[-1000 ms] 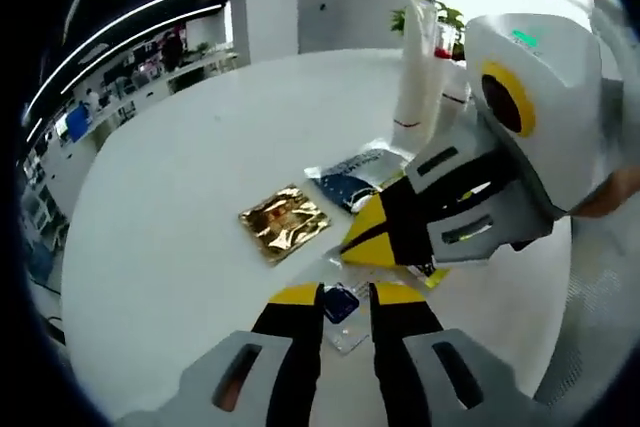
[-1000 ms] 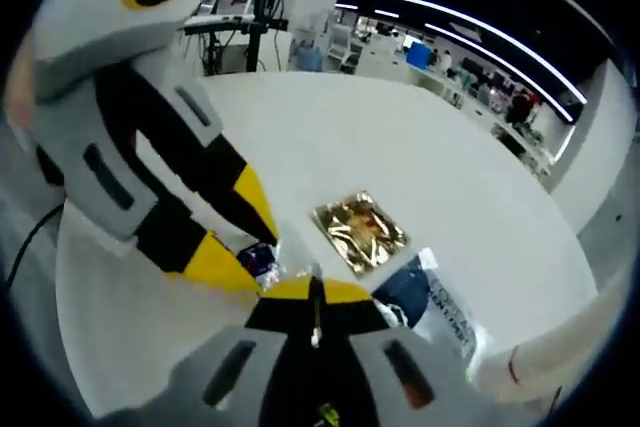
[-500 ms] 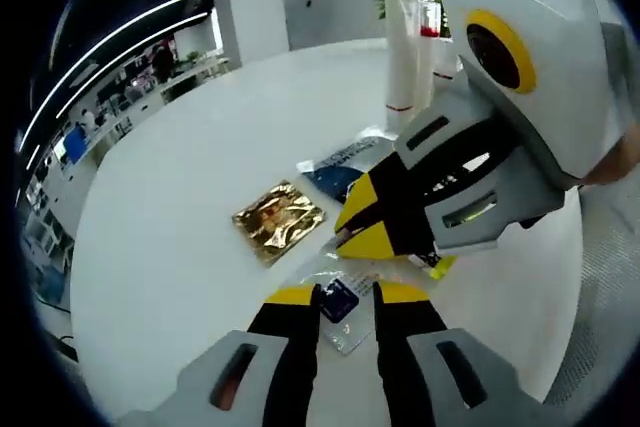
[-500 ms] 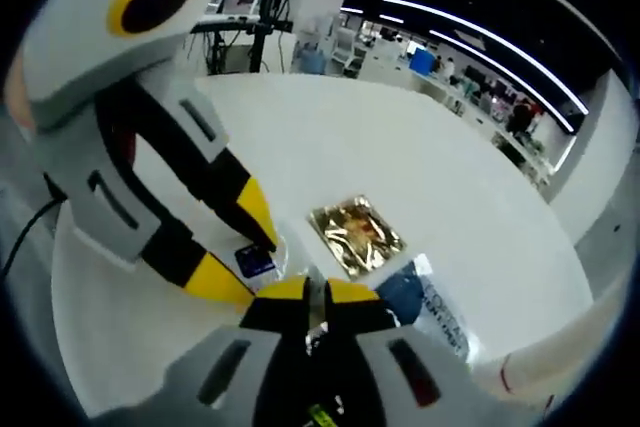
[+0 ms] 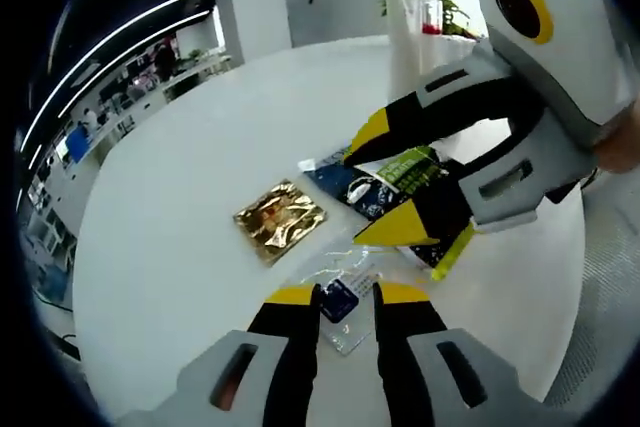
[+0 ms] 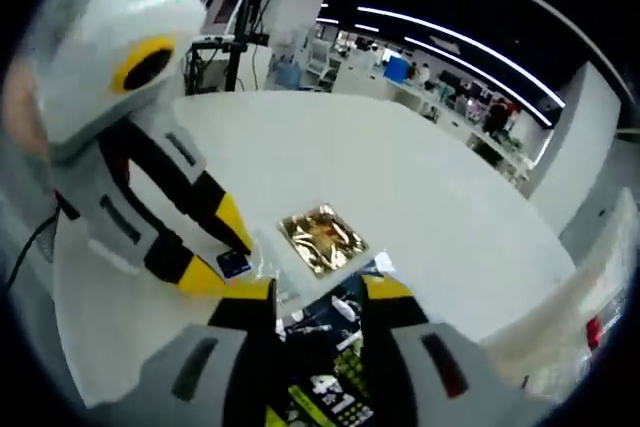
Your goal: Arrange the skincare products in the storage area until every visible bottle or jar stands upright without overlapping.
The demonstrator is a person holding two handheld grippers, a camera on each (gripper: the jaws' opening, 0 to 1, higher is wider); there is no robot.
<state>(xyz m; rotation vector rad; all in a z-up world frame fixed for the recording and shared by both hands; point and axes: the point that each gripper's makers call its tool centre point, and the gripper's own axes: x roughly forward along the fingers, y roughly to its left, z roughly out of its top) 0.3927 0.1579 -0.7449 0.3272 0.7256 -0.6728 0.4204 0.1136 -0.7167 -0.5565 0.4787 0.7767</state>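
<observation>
My left gripper (image 5: 340,295) is held low over a clear sachet with a blue square (image 5: 340,301) that lies flat on the white table (image 5: 180,247). Its jaws stand a narrow gap apart, astride the sachet. My right gripper (image 5: 358,195) comes in from the right with its jaws spread wide. A black-and-green sachet (image 5: 415,169) lies between them. In the right gripper view, that black-and-green sachet (image 6: 325,397) sits between the open right gripper (image 6: 320,292). The left gripper (image 6: 235,259) points at the clear sachet (image 6: 236,265).
A gold foil sachet (image 5: 282,219) (image 6: 322,239) and a dark blue sachet (image 5: 345,179) lie flat near the table's middle. A tall white tube (image 5: 408,27) stands upright at the back, with a plant (image 5: 452,13) behind it. The table's left half is bare.
My right gripper was shut on the black-and-green sachet and has opened wide around it. The left gripper holds the same narrow gap over the clear sachet.
</observation>
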